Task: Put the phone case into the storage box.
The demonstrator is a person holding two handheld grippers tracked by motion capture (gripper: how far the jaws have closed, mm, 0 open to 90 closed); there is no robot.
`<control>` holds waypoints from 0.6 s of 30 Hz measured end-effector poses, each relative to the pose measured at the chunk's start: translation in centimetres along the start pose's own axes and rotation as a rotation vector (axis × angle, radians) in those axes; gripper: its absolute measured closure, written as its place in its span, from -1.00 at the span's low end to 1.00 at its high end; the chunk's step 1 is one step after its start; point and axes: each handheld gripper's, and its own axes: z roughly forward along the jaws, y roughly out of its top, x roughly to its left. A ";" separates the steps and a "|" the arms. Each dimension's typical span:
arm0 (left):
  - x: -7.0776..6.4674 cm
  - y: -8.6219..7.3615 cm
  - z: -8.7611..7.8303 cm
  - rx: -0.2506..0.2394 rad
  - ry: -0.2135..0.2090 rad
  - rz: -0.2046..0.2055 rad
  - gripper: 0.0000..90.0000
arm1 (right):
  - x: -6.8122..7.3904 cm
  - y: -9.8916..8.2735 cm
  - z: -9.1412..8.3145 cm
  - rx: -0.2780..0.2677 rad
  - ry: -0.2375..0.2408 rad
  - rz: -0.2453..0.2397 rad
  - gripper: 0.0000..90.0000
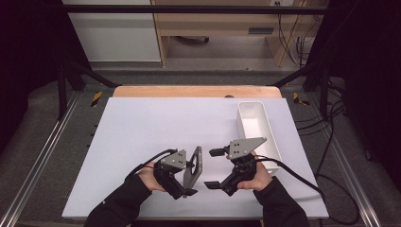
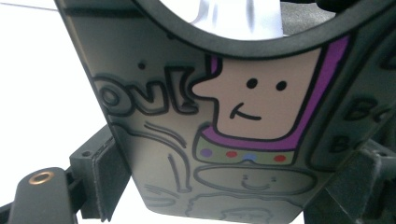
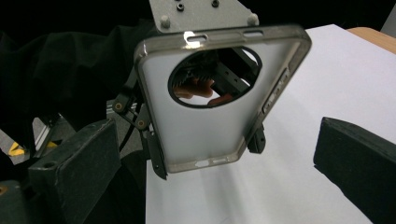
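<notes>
Phone case (image 3: 205, 112) held up off the table by the left gripper (image 1: 187, 182), clamped by its lower edge, standing roughly upright on its long side between the two grippers in the high view (image 1: 195, 165). Grey translucent frame, frosted pale inner back, big round camera cutout near the top, button slots along the side rim and small slots in the end rims. Through the cutout a bit of the person's hand and gripper parts show.

Left gripper view gives the printed outer face (image 2: 224, 130): cartoon figure with a square beige head, dot eyes, smile, purple outline, row of coloured dots below it (purple, red, blue, red). Outlined letters at left read something like "ovi!", start cut off. More letters at right edge, "B…" twice, rest unreadable. No brand seen.

Left jaws narrow, pressed on the case from both sides.

Right gripper (image 1: 215, 168) just beside the case, not touching it; jaws wide apart, nothing between them, pads (image 3: 74, 172) on either side of the right gripper view.

White bin (image 1: 259, 135) stands at the right of the white table (image 1: 142, 127), behind the right hand (image 1: 259, 178). Left hand (image 1: 150, 177) low left.
</notes>
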 end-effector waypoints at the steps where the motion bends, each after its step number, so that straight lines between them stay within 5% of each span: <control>1: 0.0 0.1 0.1 0.001 -0.001 0.003 -0.74 | 0.0 0.0 0.0 0.000 0.001 0.000 -0.98; 18: -0.1 1.3 1.8 0.014 -0.058 0.029 -0.74 | -0.1 -0.1 0.5 -0.003 0.008 0.002 -0.97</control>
